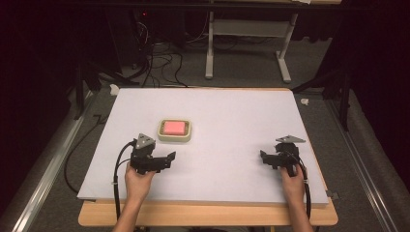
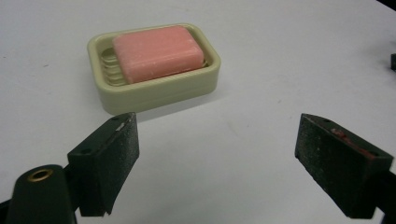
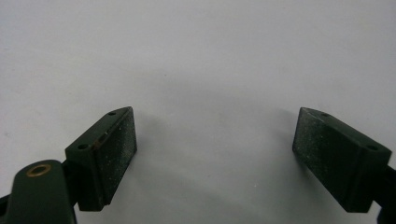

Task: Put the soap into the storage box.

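A: Item 1?

B: I log 1 pale cream plastic soap dish with rounded corners, sitting flat on the white-topped desk, left of centre. In it lies 1 pink rectangular bar of soap, resting on the dish's ribbed floor and shifted toward one end, so some ribs show beside it in the left gripper view.

A: Item 2?

B: The black left gripper, held in the person's left hand. I see it just short of the dish on the near side, apart from it. Its jaws stand spread wide and hold nothing; in its own view the dish lies ahead of the gap, nearer the left jaw.

A: Item 3?

B: The black right gripper, in the right hand, well apart from the dish at the desk's right side. Jaws also spread wide, bare white desk between them.
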Motion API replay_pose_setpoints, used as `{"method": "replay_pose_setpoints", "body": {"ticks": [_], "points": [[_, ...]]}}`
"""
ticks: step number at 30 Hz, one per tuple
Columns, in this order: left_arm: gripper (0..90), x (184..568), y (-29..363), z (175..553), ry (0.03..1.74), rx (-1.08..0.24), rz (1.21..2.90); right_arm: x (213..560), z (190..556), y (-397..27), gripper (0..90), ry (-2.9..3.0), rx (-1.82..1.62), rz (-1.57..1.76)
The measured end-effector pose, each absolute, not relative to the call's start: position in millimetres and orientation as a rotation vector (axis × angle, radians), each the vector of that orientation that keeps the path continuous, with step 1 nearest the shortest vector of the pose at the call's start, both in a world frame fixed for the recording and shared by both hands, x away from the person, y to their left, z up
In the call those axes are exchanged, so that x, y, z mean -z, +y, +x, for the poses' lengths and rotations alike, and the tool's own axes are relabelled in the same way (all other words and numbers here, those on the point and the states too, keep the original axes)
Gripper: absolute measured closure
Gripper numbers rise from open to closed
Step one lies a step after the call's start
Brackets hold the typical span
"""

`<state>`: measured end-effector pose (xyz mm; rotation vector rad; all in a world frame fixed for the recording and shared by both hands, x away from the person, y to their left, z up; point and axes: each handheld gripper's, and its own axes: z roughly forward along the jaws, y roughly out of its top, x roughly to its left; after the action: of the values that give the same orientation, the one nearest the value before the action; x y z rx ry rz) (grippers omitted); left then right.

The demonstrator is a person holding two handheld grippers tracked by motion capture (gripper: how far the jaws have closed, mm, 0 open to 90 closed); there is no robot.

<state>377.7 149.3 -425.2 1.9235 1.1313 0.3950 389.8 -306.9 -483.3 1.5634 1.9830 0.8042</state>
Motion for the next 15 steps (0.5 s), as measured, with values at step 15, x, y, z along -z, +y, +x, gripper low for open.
{"method": "replay_pose_setpoints", "body": {"ticks": [15], "points": [[14.6, 436.4, 134.8, 374.4, 1.11, -0.368, 1.95, 483.3, 389.8, -306.9, 14.3, 1.983, -0.804, 1.563]]}}
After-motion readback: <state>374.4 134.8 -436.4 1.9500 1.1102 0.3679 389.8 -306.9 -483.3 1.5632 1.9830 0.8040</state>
